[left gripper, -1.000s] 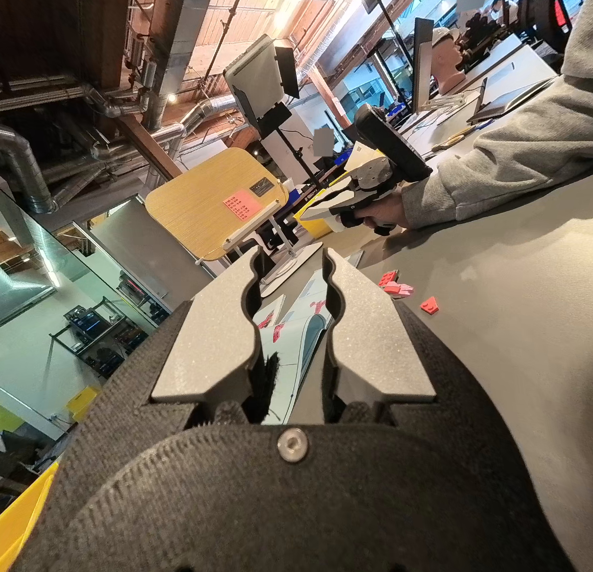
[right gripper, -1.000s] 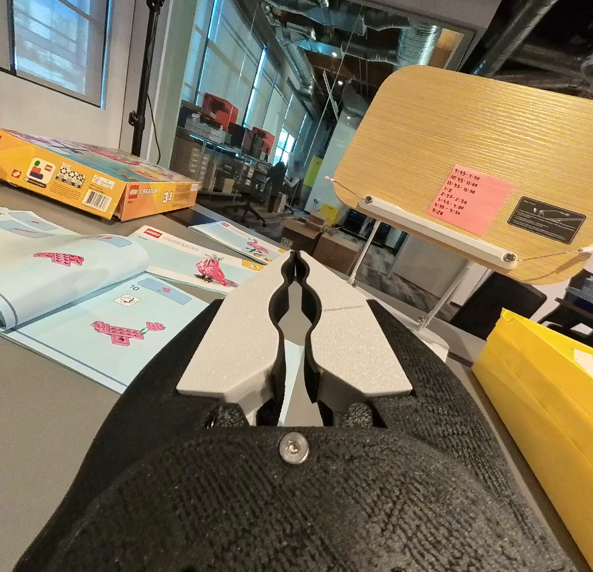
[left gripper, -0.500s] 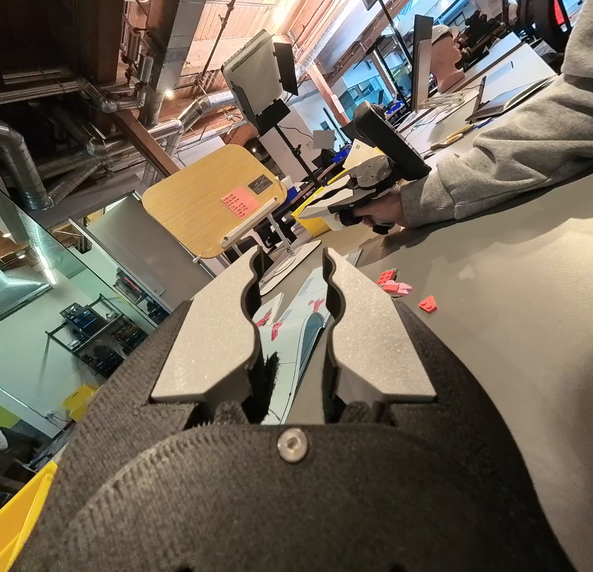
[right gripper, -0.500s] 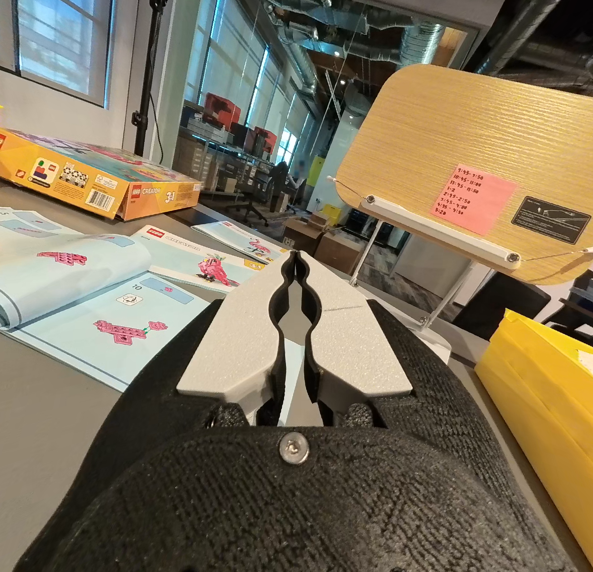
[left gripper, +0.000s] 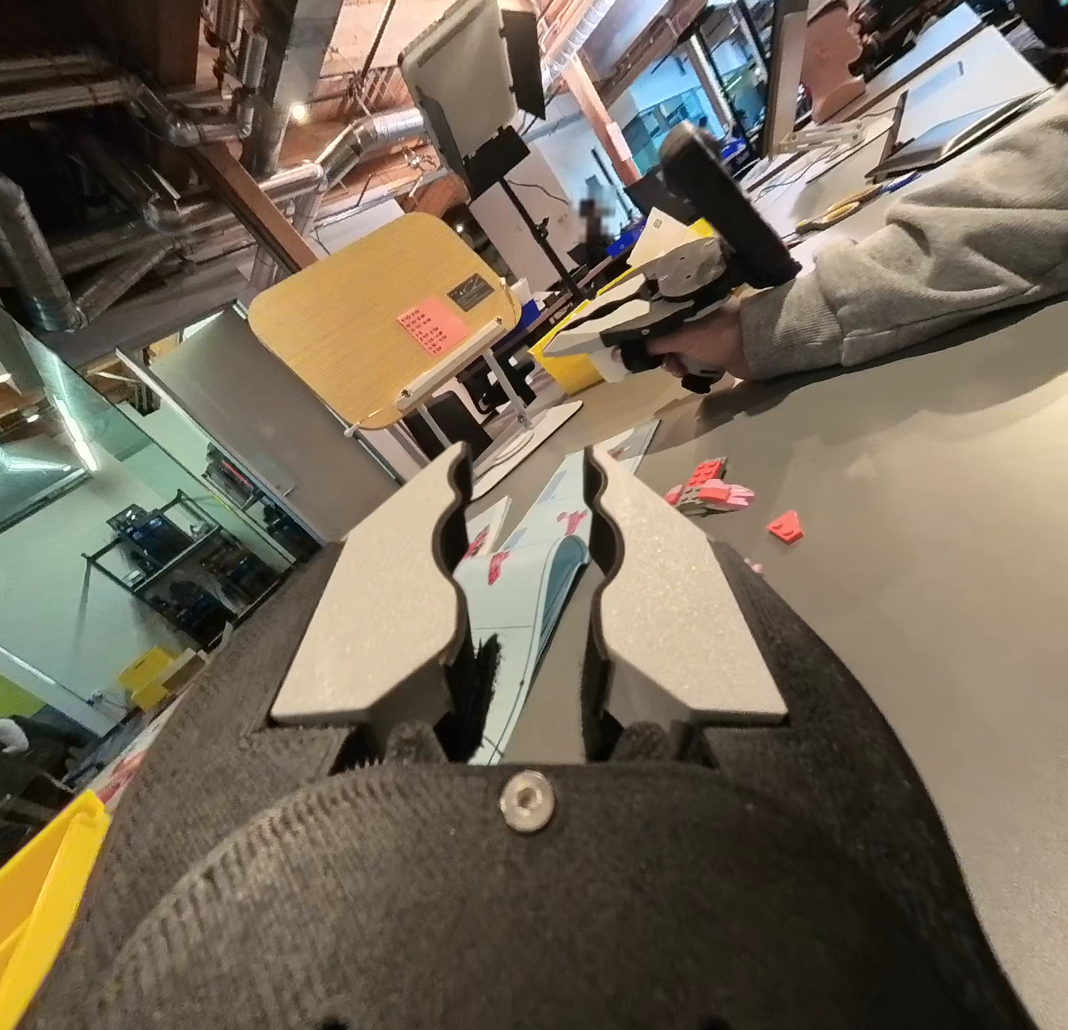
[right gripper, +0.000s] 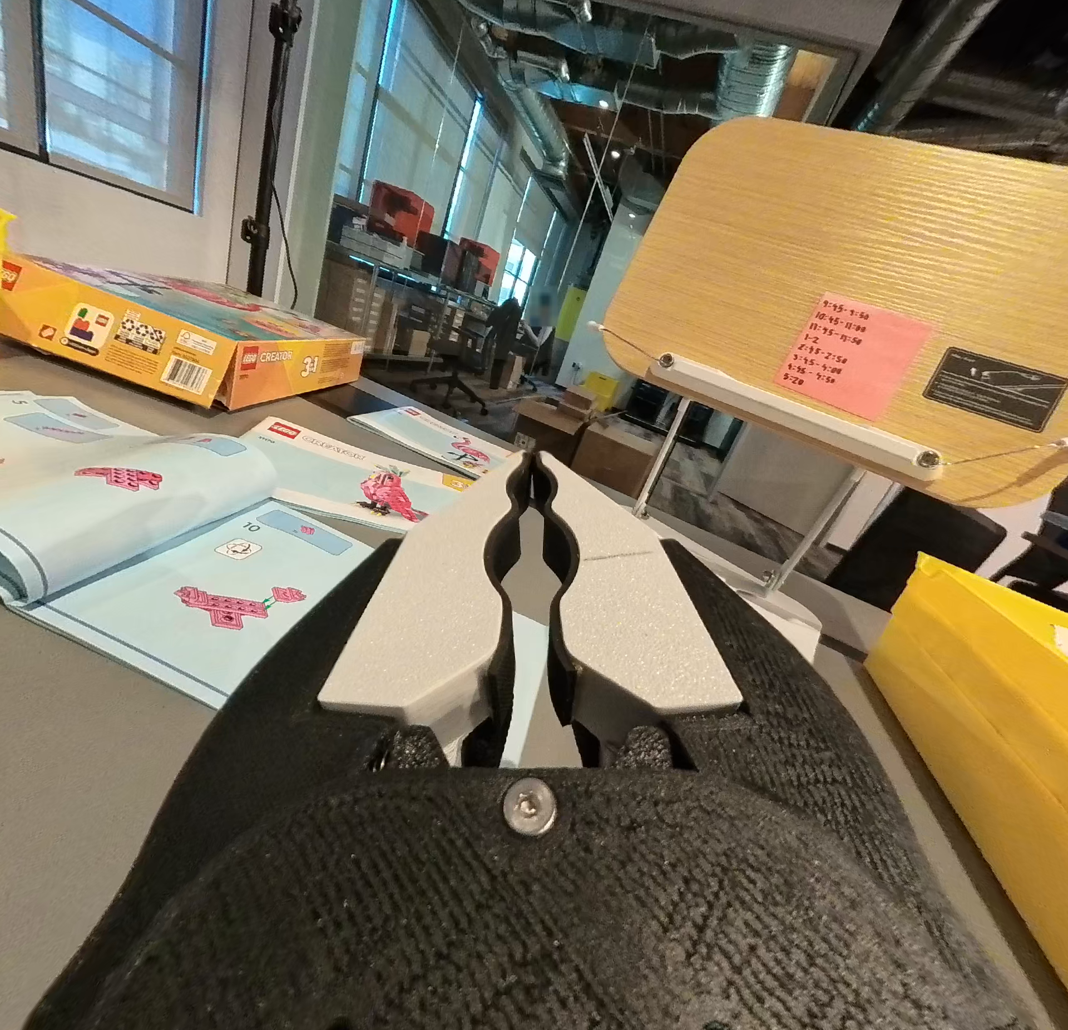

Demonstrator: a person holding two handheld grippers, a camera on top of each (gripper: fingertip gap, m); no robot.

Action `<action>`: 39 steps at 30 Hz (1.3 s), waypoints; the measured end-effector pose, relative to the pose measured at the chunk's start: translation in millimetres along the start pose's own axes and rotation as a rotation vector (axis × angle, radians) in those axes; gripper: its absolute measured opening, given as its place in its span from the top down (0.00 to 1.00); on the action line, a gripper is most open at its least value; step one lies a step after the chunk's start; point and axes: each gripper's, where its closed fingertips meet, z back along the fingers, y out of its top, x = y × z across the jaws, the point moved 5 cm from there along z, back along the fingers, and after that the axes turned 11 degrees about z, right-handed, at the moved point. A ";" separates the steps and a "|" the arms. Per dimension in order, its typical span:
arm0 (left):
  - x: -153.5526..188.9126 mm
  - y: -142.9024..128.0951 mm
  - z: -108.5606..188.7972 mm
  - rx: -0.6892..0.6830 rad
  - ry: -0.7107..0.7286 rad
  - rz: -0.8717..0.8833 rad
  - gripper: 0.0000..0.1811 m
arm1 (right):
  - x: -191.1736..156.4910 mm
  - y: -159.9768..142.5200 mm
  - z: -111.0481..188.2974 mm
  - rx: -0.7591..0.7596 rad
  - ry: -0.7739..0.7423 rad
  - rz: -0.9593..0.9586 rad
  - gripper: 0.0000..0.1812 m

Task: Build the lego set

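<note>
Left gripper [left gripper: 525, 464] empty, jaws apart, pink lego pieces [left gripper: 712, 487] ahead-right on table; right gripper [right gripper: 530, 458] tips touching, empty.

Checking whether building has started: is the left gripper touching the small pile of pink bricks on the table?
Apart. The left wrist view shows the left gripper open and empty, with bare grey table between its fingers and the pink brick pile.
</note>
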 end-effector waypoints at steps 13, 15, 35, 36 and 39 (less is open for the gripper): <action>-42.9 78.8 52.2 0.197 0.373 0.327 0.81 | 0.0 3.1 2.4 0.013 -0.008 0.010 1.00; -65.0 91.2 87.8 0.203 0.533 0.344 0.81 | 1.1 2.7 2.5 0.013 -0.011 0.001 1.00; -170.5 -49.0 205.4 -1.254 0.595 0.842 0.76 | -3.2 2.7 0.1 0.011 0.014 0.003 1.00; -168.6 -54.2 207.8 -1.328 0.566 0.862 0.76 | -3.6 2.7 -0.2 0.011 0.017 0.003 1.00; -155.1 -67.4 215.6 -1.543 0.429 0.969 0.75 | -5.0 2.6 -0.9 0.011 0.027 0.001 1.00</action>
